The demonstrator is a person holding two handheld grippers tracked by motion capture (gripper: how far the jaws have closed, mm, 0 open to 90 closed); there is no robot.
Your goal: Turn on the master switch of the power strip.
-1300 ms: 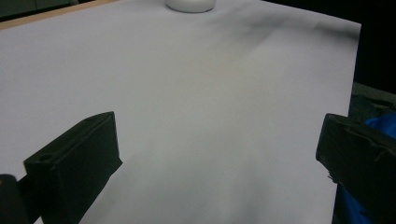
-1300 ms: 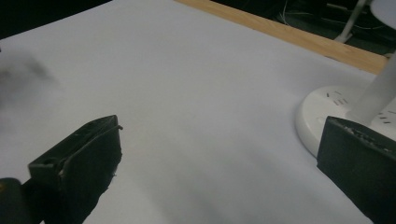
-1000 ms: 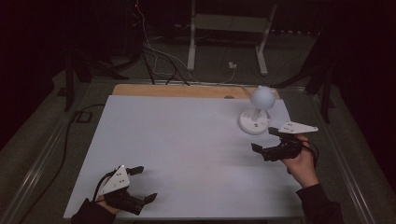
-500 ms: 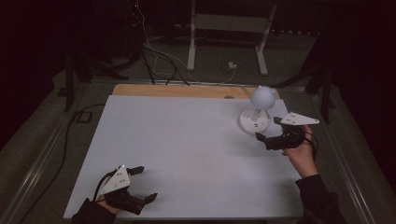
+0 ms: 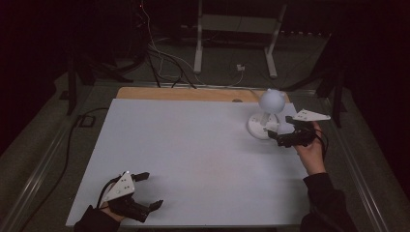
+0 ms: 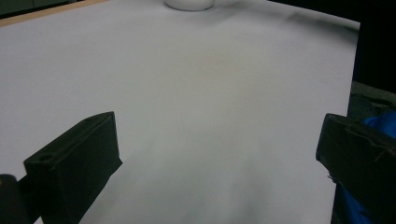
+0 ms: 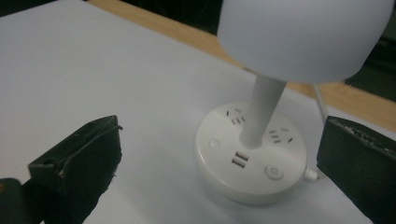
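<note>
- High view: I'm holding my right gripper (image 5: 274, 137) just beside the white lamp (image 5: 267, 116), at the far right part of the white surface (image 5: 193, 154), its tips right at the near edge of the lamp's base; can't tell if they're touching it.
- Lamp is standing upright: round base, thin stem, rounded white shade on top. A thin white cable is running from it over the wooden strip (image 5: 183, 94) at the far edge.
- Right gripper view: my jaws are spread wide, gripping nothing. The lamp base (image 7: 252, 161) is sitting between them but farther ahead, not touching either one. The shade (image 7: 303, 37) is hanging over the top of the shot.
- On the base top I'm seeing socket holes, two USB slots and two round buttons.
- My right hand (image 5: 312, 152) is coming in from the right side, with the grey plate riding on top of the gripper.
- Left gripper (image 5: 150, 191) is resting at the near left corner of the surface, well apart from the lamp.
- Left gripper view: those jaws are spread wide too, with bare white surface between them; the lamp base is peeking in at the top edge, far off.
</note>
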